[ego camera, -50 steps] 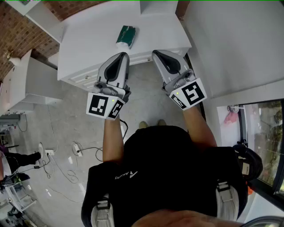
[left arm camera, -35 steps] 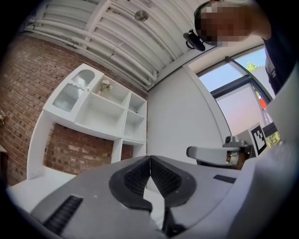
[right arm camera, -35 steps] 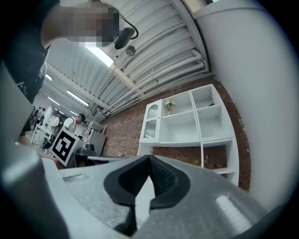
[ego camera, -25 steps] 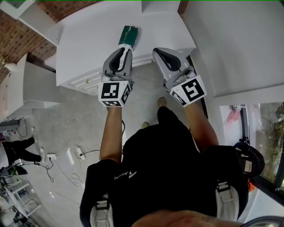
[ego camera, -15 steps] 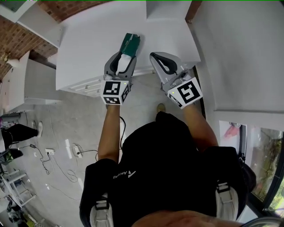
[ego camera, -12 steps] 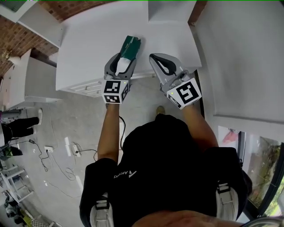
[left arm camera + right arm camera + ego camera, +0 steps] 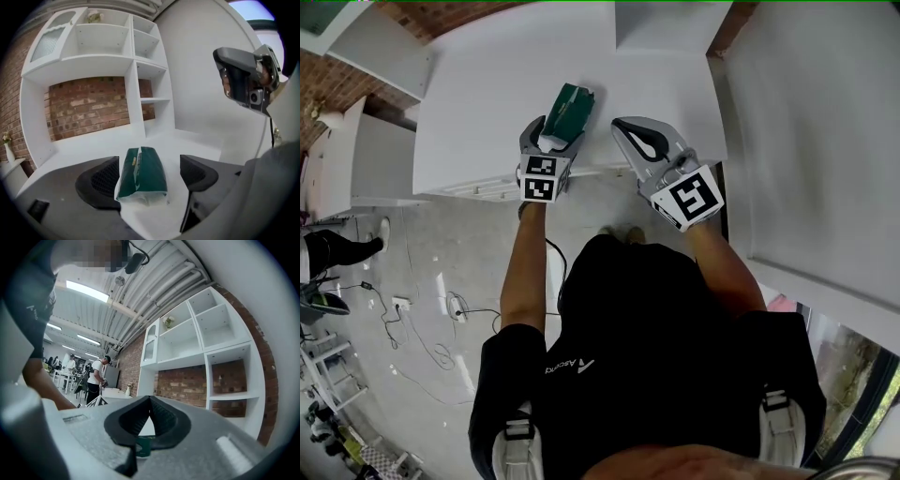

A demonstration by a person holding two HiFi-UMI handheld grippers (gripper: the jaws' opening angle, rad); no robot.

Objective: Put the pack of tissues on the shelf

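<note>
**Head view.** The pack of tissues point(image 7: 569, 105) lies on the white worktop point(image 7: 487, 89), close to the worktop's front edge, with its length running away from that edge. A second ago the left gripper point(image 7: 556, 129) sat short of the pack. It now reaches over the worktop's front edge and its fingers stand on either side of the pack's near end. The right gripper point(image 7: 623, 131) hovers over the same edge, just beside the left one and off the pack.

**Left gripper view.** The fingers point(image 7: 101, 180) have just been opening and now stand wide apart. The pack sits between them with a clear gap on both sides, so it is bracketed but not gripped. My reading is that the approach is done and closing on the pack comes next. The white shelves point(image 7: 140, 70) rise at the back of the worktop, and none of them holds the pack yet.

The pack has a dark green soft wrapper with a paler seam strip along its top. The near end is crimped and slightly puckered, so it will likely give under pressure.

**Right gripper view.** The fingers are closed tip to tip and hold nothing. A green sliver shows low through their gap, probably the pack.
</note>
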